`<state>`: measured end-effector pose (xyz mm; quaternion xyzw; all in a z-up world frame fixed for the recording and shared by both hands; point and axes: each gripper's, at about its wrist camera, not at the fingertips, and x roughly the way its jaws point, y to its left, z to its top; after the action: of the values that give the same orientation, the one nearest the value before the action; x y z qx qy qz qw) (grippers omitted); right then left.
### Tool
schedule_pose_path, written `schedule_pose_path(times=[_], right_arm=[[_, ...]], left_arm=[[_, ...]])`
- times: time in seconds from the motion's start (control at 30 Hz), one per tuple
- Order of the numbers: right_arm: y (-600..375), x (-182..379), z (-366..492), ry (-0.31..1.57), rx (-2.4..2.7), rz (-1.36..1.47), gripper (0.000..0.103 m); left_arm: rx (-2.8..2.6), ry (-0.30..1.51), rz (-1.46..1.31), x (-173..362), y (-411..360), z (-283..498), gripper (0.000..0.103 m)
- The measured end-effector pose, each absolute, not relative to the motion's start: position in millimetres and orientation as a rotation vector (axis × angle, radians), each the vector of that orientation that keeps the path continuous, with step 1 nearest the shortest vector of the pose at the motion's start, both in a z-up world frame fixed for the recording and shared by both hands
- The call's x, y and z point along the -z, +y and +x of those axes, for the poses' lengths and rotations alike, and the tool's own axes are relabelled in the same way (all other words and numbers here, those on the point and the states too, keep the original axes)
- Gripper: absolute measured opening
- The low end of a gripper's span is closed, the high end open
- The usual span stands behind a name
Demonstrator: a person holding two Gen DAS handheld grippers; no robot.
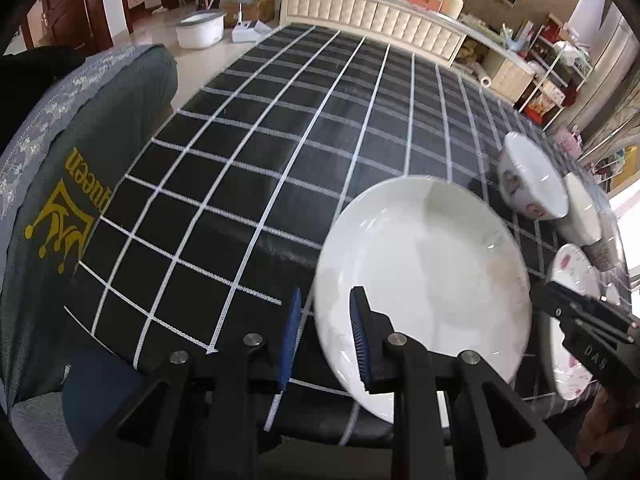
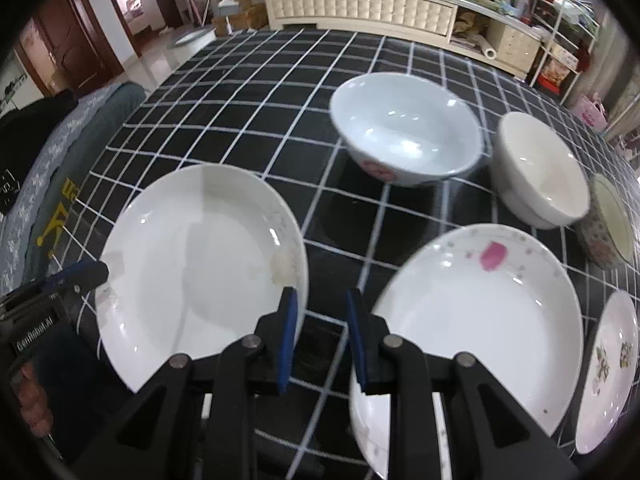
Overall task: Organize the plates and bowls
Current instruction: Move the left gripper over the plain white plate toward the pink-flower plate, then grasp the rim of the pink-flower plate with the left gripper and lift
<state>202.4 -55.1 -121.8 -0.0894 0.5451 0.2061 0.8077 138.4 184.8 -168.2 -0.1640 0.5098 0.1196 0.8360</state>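
Observation:
A plain white plate [image 1: 424, 280] [image 2: 200, 264] lies on the black checked tablecloth [image 1: 280, 140]. My left gripper [image 1: 325, 340] is open at the plate's left rim; the rim shows in the gap and the right finger overlaps the plate. Seen from the right wrist, the left gripper [image 2: 90, 273] touches that same edge. My right gripper [image 2: 322, 340] is open over bare cloth between the plain plate and a pink-flowered plate [image 2: 480, 312] [image 1: 572, 272]. Behind stand a white bowl with pink flowers [image 2: 404, 128] [image 1: 532, 176], a cream bowl [image 2: 540, 168] and a patterned bowl [image 2: 612, 224].
A smaller flowered plate [image 2: 608, 368] lies at the table's right edge. A chair with a grey cover and gold crown print [image 1: 80, 200] stands against the table's left side. A cluttered cream sideboard [image 2: 360, 4] runs behind the table. The person's hand [image 2: 36, 400] holds the left gripper.

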Motion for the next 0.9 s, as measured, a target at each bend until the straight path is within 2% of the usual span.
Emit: schedule_pose_path(times=[0.37,0.8,0.9], right_arm=[[-115.5,89.1,181.3,1.099,-0.351,-0.112,0.029],[-208.2,89.1,174.3,1.102,-0.239,-0.014,0.029],[-219.7,94.8,175.9,1.116,-0.233,0.007,0.029]], left_arm=[[-0.105,1.005,-0.259,121.4,109.0,136.7,0.023],[0.036,1.056,-0.197,129.2,23.6,163.6,0.024],[0.053,1.072,-0.199,136.1,12.2,167.2,0.031]])
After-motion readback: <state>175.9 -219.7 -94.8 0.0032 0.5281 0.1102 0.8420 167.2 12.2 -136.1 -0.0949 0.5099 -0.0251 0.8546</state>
